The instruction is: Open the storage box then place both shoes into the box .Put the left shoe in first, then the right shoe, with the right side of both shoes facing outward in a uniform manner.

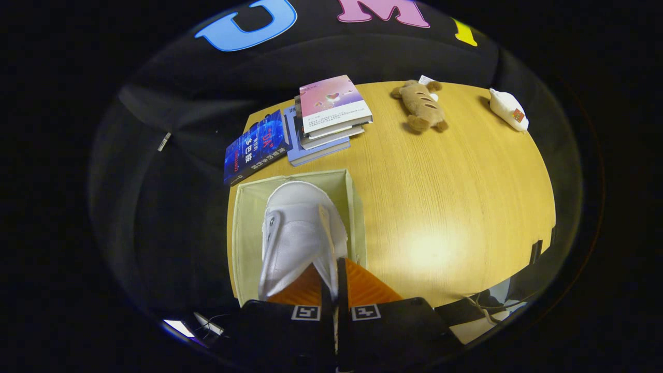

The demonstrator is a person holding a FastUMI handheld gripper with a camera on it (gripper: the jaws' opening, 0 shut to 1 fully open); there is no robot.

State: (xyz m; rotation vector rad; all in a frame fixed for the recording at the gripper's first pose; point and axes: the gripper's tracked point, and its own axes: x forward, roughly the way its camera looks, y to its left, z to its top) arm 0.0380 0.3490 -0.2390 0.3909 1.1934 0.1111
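Table w/ open box at its near left corner. White shoe sits over/in the box, toe pointing away; can't tell if anything lies under it. Gripper clenched on shoe's heel edge, fingers nearly touching w/ thin material pinched between. Beyond the box: book stack, one blue book beside it. Far side: plush bear, small white toy to its right.
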